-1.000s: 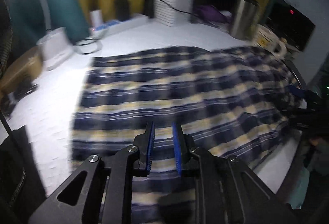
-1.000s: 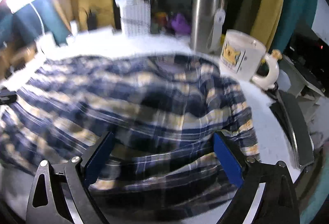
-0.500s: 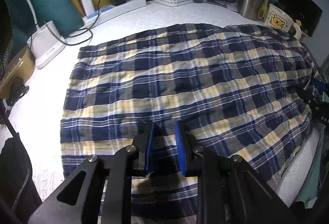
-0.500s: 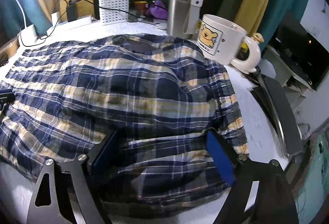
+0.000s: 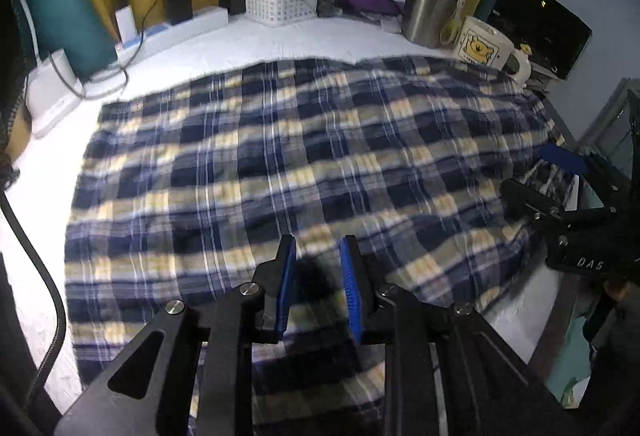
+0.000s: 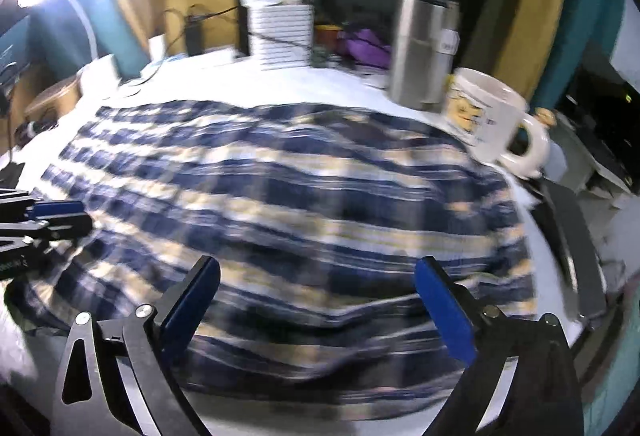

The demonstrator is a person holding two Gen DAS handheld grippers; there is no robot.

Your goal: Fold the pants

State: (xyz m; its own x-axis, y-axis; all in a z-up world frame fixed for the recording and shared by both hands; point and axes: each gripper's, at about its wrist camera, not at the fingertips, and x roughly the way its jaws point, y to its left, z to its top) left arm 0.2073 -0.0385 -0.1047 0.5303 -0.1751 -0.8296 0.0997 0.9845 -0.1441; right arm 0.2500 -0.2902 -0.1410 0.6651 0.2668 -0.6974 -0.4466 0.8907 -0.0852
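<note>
Pants (image 5: 304, 156), plaid in navy, cream and blue, lying spread flat across white table (image 5: 280, 36). Hovering over near hem: left gripper (image 5: 318, 268), blue pads a narrow gap apart, nothing pinched between. Hanging above other end: right gripper (image 6: 316, 300), jaws opening wide, cloth below but not clamped. Showing white letters "DAS" on black body of right gripper in left view. Standing beside steel tumbler (image 5: 432, 4): white mug (image 5: 486, 46) bearing yellow bear picture, its small print unreadable.
</note>
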